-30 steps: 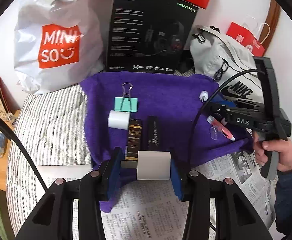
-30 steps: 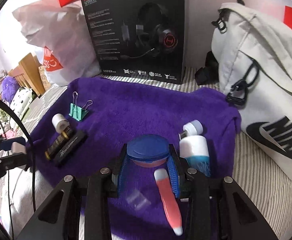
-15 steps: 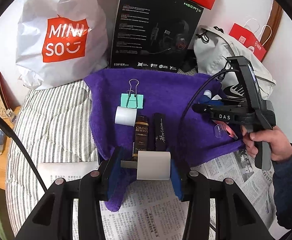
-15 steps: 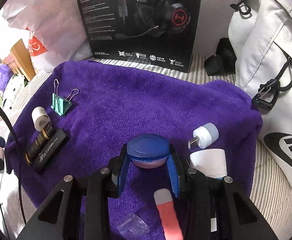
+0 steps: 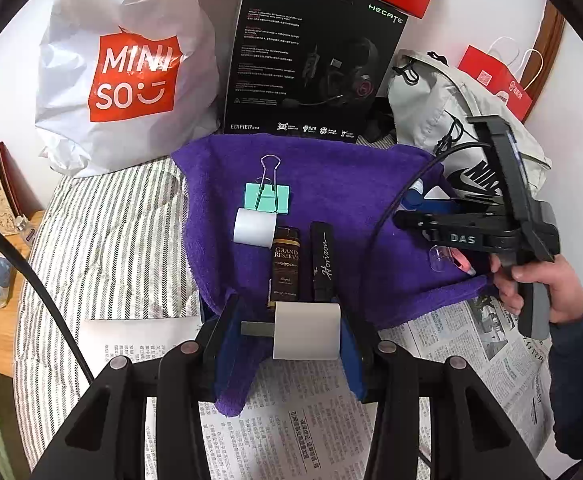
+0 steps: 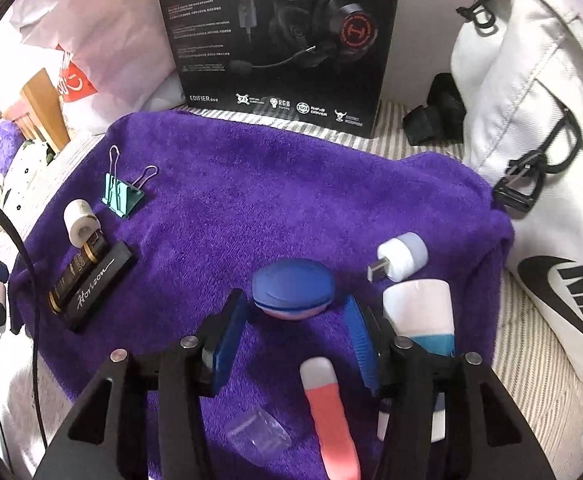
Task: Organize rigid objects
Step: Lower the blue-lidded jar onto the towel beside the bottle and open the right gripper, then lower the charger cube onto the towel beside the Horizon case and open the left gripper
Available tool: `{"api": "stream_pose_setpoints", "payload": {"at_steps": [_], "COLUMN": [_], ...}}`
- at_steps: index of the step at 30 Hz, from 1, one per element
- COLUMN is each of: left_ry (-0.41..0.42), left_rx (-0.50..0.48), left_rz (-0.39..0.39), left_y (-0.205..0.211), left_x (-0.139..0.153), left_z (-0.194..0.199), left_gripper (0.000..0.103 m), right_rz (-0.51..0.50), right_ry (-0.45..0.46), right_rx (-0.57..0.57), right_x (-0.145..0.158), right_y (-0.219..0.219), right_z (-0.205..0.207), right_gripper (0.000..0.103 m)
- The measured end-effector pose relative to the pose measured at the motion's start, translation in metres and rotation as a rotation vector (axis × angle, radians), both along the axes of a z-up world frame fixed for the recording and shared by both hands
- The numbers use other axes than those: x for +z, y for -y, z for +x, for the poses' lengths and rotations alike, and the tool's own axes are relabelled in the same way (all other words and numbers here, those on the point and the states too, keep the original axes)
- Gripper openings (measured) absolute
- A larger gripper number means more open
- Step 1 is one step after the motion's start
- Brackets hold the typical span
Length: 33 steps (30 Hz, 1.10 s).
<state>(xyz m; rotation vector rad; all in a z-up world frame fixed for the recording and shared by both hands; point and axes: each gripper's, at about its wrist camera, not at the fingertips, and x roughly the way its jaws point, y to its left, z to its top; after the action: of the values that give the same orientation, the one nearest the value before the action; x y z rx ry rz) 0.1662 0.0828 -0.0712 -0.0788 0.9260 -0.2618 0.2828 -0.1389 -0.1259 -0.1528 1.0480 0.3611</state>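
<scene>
Between the blue pads of the left gripper (image 5: 291,330), low in the centre of the left wrist view, sits a smooth white cylinder with a grey USB plug (image 5: 305,330); the jaws clench it, its long axis running across the frame, plug to the left. Beyond it, on the fuzzy purple towel (image 5: 351,184), a glossy dark "Grand Reserve" tube (image 5: 286,264) and a matte black "Horizon" stick (image 5: 323,260) lie side by side, long axes pointing up the frame. A second white cylinder (image 5: 254,233) touches the tube's far end, with a mint binder clip (image 5: 267,196) just beyond.

Lower centre of the right wrist view, the right gripper (image 6: 291,320) stands released, its pads spread apart from a rounded blue-lidded pink case (image 6: 293,290) resting on the towel. To the right lie a small white USB cap-shaped plug (image 6: 401,258) and a white-and-teal tube (image 6: 419,316); a pink-and-white tube (image 6: 329,412) and a clear plastic cap (image 6: 257,434) lie nearer the bottom edge.
</scene>
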Motion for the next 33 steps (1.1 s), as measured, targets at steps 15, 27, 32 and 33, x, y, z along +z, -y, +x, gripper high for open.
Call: {"api": "stream_pose_setpoints", "payload": {"at_steps": [15, 27, 32, 33], "left_ry": [0.008, -0.007, -0.029, -0.037], "left_rx": [-0.04, -0.086, -0.111, -0.118], "left_rz": [0.042, 0.085, 0.094, 0.093], "left_y": [0.032, 0.064, 0.075, 0.077], "left_x": [0.006, 0.002, -0.006, -0.009], "left_z": [0.005, 0.033, 0.052, 0.057], "left_gripper": [0.042, 0.042, 0.042, 0.042], "right_rz": [0.044, 0.074, 0.088, 0.092], "right_ry": [0.057, 0.057, 0.053, 0.051], "right_rx": [-0.035, -0.103, -0.122, -0.122], "right_x": [0.032, 0.032, 0.03, 0.03], "right_y": [0.044, 0.08, 0.086, 0.086], "right_z": [-0.066, -0.095, -0.094, -0.094], "right_gripper": [0.052, 0.052, 0.052, 0.052]}}
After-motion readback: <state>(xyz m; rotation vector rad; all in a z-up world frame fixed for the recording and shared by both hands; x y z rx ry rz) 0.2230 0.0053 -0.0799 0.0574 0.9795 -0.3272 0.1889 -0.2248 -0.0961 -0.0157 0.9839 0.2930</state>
